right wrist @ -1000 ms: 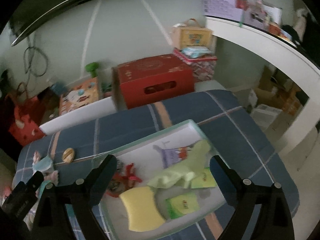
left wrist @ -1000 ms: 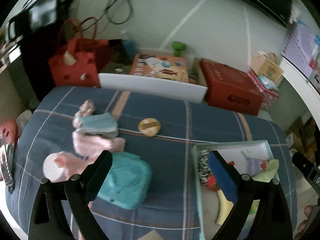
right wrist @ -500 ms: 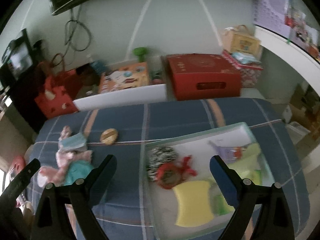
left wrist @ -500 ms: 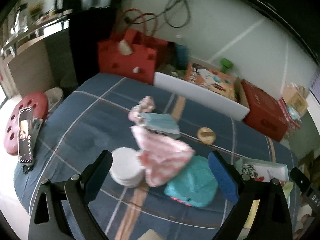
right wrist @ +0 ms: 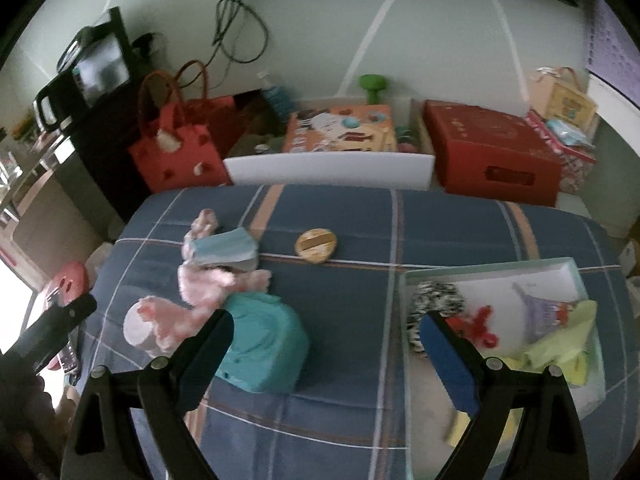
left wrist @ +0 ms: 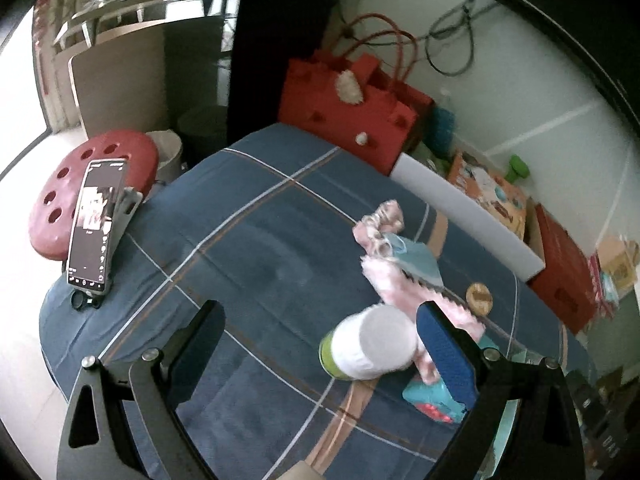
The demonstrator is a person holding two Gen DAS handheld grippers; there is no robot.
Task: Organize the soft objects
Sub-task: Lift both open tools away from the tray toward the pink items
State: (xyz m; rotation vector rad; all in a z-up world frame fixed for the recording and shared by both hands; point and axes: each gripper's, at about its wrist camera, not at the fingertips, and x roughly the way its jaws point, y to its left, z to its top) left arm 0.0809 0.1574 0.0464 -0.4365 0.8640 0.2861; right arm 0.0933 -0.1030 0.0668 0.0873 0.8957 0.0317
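Left gripper (left wrist: 320,344): we see its jaws spread wide with nothing between them, hanging over the near-left part of the blue plaid tabletop (left wrist: 256,248).
Right gripper (right wrist: 326,344): we note the jaws released and empty, above the tabletop's near edge.
White cup (left wrist: 370,342): lying on its side on the tabletop, just beside the left gripper's blue-padded finger.
Teal pouch (right wrist: 266,346): on the tabletop, near side, touching the pink plush.
Pink plush toy (right wrist: 200,292): sprawled on the tabletop, left of centre, one end over the white cup; a folded light-blue cloth (right wrist: 224,250) rests on its upper part.
Open box (right wrist: 576,276): on the tabletop's right side; we count in it a black-and-white patterned piece (right wrist: 434,304), a red item (right wrist: 478,324), and yellow-green cloths (right wrist: 560,344).
Round wooden disc (right wrist: 316,245): on the tabletop, beyond the teal pouch, apart from the plush.
Phone on a stand (left wrist: 96,228): at the tabletop's far-left edge, screen lit.
Red stool (left wrist: 92,184): beside the tabletop, behind the phone.
Red felt bag (right wrist: 176,152): past the tabletop's far-left corner.
Red carton (right wrist: 492,152): past the tabletop's far-right edge.
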